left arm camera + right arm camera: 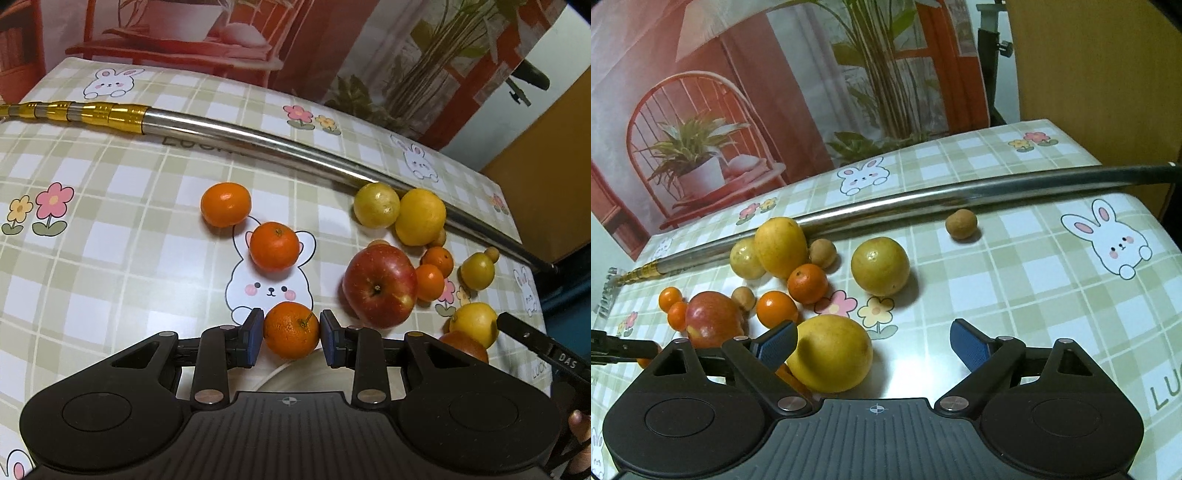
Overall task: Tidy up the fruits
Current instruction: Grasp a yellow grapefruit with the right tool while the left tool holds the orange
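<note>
Nearest my left gripper [291,334], a small mandarin [291,329] sits clamped across its widest part on the checked tablecloth [110,221], apparently light, soft-skinned and easily bruised, while my right gripper [873,343] stands wide beside a yellow citrus [831,354]

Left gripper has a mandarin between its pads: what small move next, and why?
Probably carry it a short way toward the two mandarins ahead and set it down there. The left gripper looks shut on the mandarin, both pads touching its sides, and those two lie apart from the mixed pile by the apple, so they seem to be the sorted group. The right gripper is open, holding nothing.
</note>
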`<state>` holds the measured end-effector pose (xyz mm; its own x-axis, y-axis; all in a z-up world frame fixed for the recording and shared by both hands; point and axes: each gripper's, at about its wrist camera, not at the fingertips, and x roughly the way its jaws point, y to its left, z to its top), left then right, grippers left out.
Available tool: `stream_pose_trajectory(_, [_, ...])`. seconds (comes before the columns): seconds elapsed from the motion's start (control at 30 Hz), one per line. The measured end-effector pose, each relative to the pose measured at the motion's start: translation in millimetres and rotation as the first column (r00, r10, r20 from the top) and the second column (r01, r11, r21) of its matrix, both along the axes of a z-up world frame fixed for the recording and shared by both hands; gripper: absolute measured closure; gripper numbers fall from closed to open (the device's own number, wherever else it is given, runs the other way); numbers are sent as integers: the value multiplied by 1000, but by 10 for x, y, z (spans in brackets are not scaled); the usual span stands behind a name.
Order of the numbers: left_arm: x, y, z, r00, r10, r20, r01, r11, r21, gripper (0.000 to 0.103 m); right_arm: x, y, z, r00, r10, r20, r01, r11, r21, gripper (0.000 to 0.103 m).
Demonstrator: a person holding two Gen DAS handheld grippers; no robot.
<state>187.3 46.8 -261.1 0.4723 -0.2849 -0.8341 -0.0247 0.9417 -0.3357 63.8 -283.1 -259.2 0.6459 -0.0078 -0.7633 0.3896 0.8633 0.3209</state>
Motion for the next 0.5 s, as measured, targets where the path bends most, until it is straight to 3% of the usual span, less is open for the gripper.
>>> stream_pose_trajectory(0.27, [-234, -76, 152, 997, -34, 74, 32, 999, 21, 68, 156, 51, -129, 1000, 21, -8, -20, 998, 62, 18])
stream_pose_trajectory(0.5, [-446, -61, 186, 994, -46, 98, 43, 998, 37, 68, 269, 37, -268, 1000, -7, -21, 11, 984, 177, 36])
